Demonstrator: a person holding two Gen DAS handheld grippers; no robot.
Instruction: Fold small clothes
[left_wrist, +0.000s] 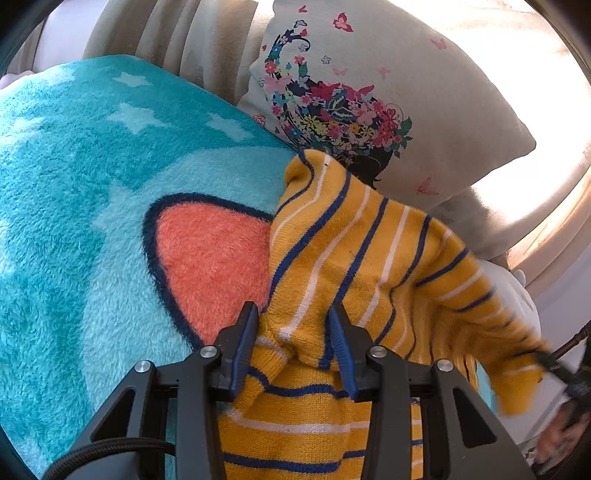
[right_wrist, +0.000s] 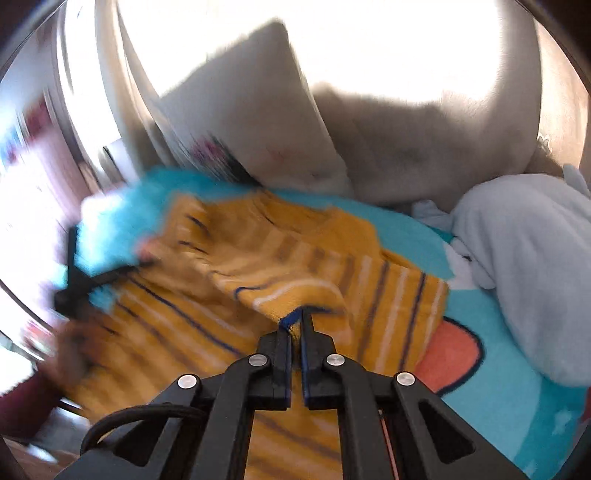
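Your mustard-yellow knitted sweater (left_wrist: 354, 251), banded with navy and white stripes, lies partly lifted over a fluffy turquoise blanket (left_wrist: 74, 184) printed with stars and a coral patch. Soft, light and limp, it will likely sag wherever unsupported, so hems and cuffs look the surest holds. Your left gripper (left_wrist: 291, 332) holds a bunched fold, its fingers narrowed onto the knit. Your right gripper (right_wrist: 297, 325) has its fingers pinched tight on a ribbed edge. Behind sits a cream pillow (left_wrist: 424, 92) with a floral print; a pale plush throw (right_wrist: 535, 277) lies alongside.

right gripper (right_wrist: 297, 319) fingers pinching striped sweater (right_wrist: 207, 295)
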